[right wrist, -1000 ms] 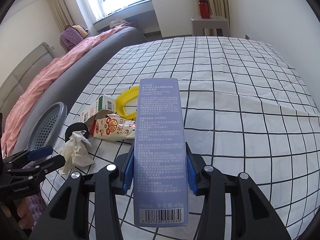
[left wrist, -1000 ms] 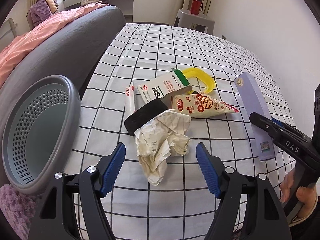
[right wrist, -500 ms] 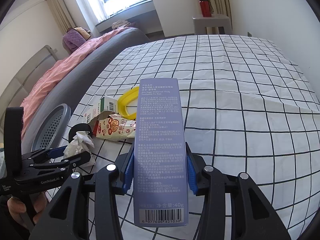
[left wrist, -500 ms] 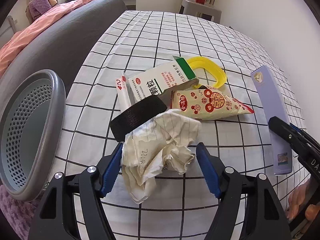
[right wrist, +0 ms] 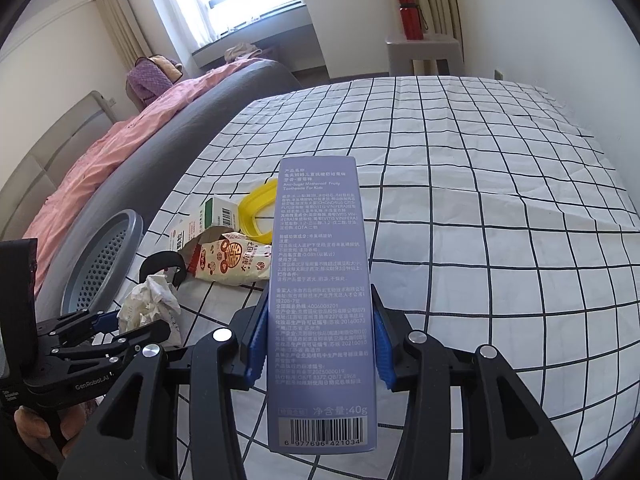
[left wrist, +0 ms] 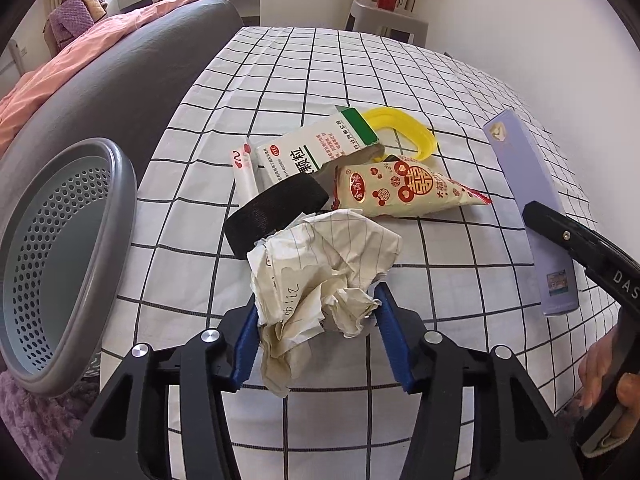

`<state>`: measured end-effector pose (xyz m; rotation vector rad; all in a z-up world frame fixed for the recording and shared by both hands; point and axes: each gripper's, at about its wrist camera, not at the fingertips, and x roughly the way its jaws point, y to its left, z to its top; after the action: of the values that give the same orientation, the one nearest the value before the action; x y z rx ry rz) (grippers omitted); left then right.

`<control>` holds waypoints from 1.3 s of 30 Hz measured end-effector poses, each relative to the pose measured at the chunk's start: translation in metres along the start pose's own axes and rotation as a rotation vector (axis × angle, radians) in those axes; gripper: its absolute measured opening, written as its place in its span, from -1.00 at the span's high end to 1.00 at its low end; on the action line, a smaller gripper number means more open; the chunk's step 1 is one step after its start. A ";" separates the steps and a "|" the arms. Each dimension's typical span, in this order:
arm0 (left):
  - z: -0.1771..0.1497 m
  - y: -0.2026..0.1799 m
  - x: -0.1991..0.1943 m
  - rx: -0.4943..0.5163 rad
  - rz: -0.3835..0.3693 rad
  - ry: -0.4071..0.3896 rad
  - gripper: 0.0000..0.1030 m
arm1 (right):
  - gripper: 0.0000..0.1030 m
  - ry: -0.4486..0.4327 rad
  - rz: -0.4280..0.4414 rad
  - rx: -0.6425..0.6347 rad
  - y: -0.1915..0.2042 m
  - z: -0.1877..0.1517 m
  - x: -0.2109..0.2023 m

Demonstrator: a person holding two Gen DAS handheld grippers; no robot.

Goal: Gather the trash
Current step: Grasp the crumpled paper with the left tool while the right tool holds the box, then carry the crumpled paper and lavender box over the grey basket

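Gripping from both sides, the left gripper [left wrist: 316, 336] has its blue pads pressed against a crumpled paper ball [left wrist: 320, 280] that lies at the near edge of a small trash pile on a checked cloth [left wrist: 460, 264]. The right gripper [right wrist: 318, 340] pinches a tall lilac toothpaste box [right wrist: 320, 288] between its jaws, held upright above the cloth to the right of the pile. Left on the cloth are a black band [left wrist: 276, 210] touching the paper, a white and green carton [left wrist: 316, 148], a red-printed snack bag [left wrist: 404, 192], a yellow plastic ring [left wrist: 404, 136] behind them, and a thin white wrapper [left wrist: 246, 172] beside the carton. A grey perforated bin [left wrist: 60, 264] sits tilted at the left, just off the cloth edge, and the part of its inside that shows holds nothing. Judging from this, the task looks early: two pieces are in hand, none visibly binned, and about five more wait in the pile
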<state>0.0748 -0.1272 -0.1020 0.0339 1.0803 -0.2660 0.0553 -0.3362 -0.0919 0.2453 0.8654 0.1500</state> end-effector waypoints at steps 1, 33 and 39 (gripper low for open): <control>-0.002 0.000 -0.003 0.003 -0.004 -0.003 -0.01 | 0.17 0.002 0.001 0.002 0.001 -0.001 0.000; -0.028 0.178 -0.097 -0.126 0.110 -0.199 -0.01 | 0.17 0.033 0.120 -0.087 0.184 -0.021 0.008; -0.030 0.223 -0.097 -0.173 0.145 -0.195 -0.01 | 0.17 0.066 0.171 -0.159 0.235 -0.011 0.031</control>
<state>0.0571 0.1121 -0.0546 -0.0675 0.8992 -0.0431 0.0592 -0.1013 -0.0572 0.1658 0.8929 0.3865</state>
